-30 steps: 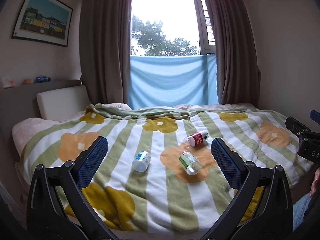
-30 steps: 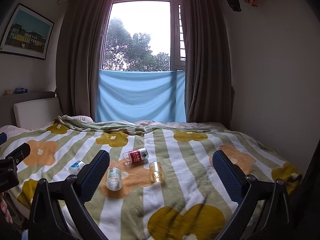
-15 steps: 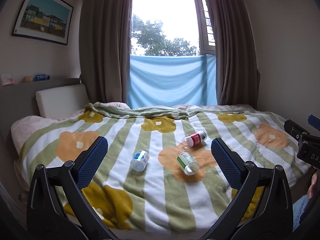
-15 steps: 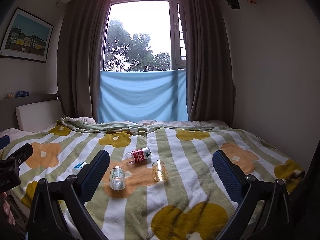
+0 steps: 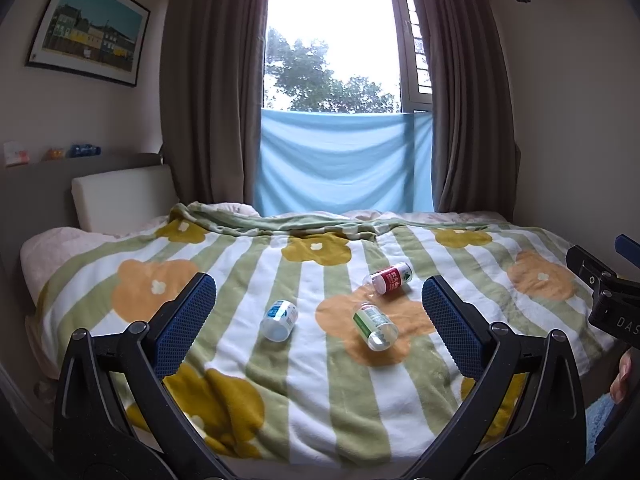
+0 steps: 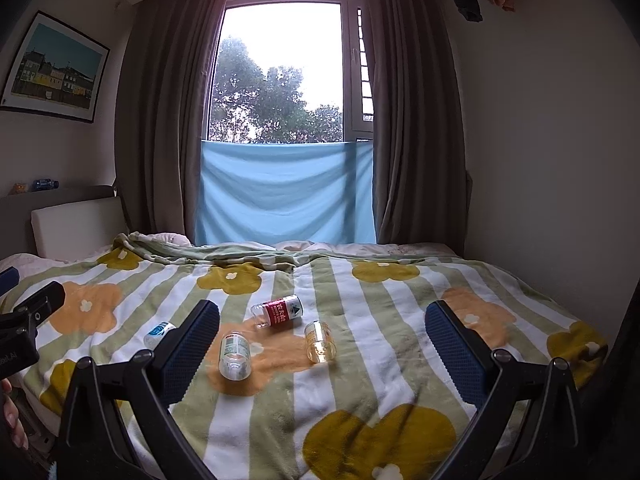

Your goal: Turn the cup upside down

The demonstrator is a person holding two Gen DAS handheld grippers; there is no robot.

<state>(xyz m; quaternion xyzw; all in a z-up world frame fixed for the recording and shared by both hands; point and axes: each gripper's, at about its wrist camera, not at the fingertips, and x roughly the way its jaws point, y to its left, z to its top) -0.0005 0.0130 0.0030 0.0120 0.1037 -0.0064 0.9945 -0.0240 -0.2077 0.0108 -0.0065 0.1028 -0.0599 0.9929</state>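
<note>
Several small clear cups lie on their sides on the striped flower blanket [image 5: 320, 392]. A blue-label cup [image 5: 279, 319] [image 6: 158, 333] is leftmost, a green-label cup [image 5: 374, 326] [image 6: 235, 355] in the middle, a red-label cup [image 5: 388, 278] [image 6: 279, 312] behind it. A plain yellowish cup [image 6: 318, 341] shows only in the right wrist view. My left gripper [image 5: 318, 320] is open and held short of the cups, with nothing between its fingers. My right gripper [image 6: 322, 346] is also open and empty, hovering near the bed's front edge.
The bed fills the room up to a window with brown curtains [image 5: 208, 92] and a blue cloth [image 5: 344, 164]. A white pillow [image 5: 120, 196] leans on the headboard at left. A wall [image 6: 552, 140] borders the bed on the right. Part of a hand [image 5: 622, 372] holds the other gripper.
Both views have shifted slightly, so the cups sit a little lower and further left in the frames. The cups have not moved on the blanket and both grippers stay open.
</note>
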